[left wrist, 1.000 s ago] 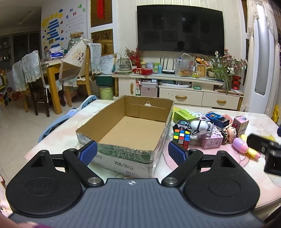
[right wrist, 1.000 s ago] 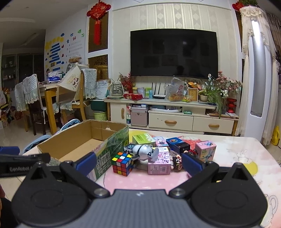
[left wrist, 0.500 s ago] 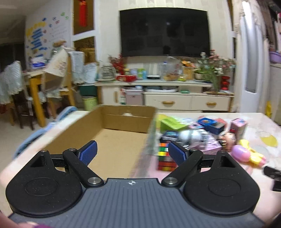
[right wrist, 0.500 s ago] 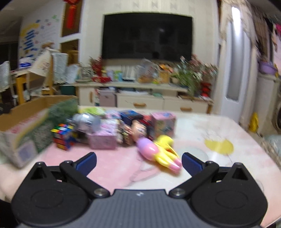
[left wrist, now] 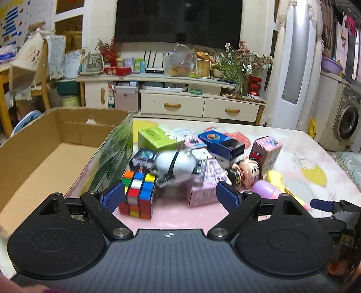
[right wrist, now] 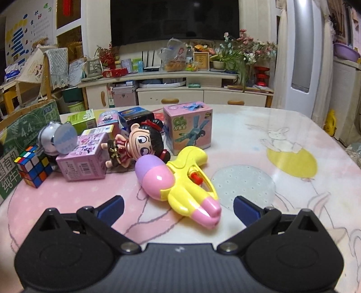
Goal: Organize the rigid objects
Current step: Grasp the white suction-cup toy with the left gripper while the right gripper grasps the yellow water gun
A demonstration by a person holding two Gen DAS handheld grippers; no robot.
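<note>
Task status: not started in any visible respect. The cardboard box [left wrist: 45, 153] on the left of the desk [right wrist: 282, 180] shows a bare floor over the part in view, and every toy lies outside it. The pile sits just beside the box's right wall: a puzzle cube [left wrist: 138, 195] nearest that wall, a silver-white round toy [left wrist: 174, 165] resting on small cartons, a pink carton [right wrist: 82, 157], a big-headed doll [right wrist: 137, 144] lying on its side, a pink box with a dragonfly picture [right wrist: 188, 127], and a yellow and pink water pistol [right wrist: 180, 180] at the right edge of the group. The left tongs [left wrist: 169, 197] stand wide apart and empty, low over the desk, with the cube just ahead of the left pad. The right tongs [right wrist: 178, 207] are likewise spread and empty, with the pistol's muzzle lying between the pads but not touched. Judged remaining: all items are yet to be boxed. The desk carries a glossy pink and white cover printed with rabbits. Beyond it: a television [right wrist: 173, 20] over a cream cabinet [right wrist: 203, 90] crowded with flowers and oddments, and a dining chair at left.
</note>
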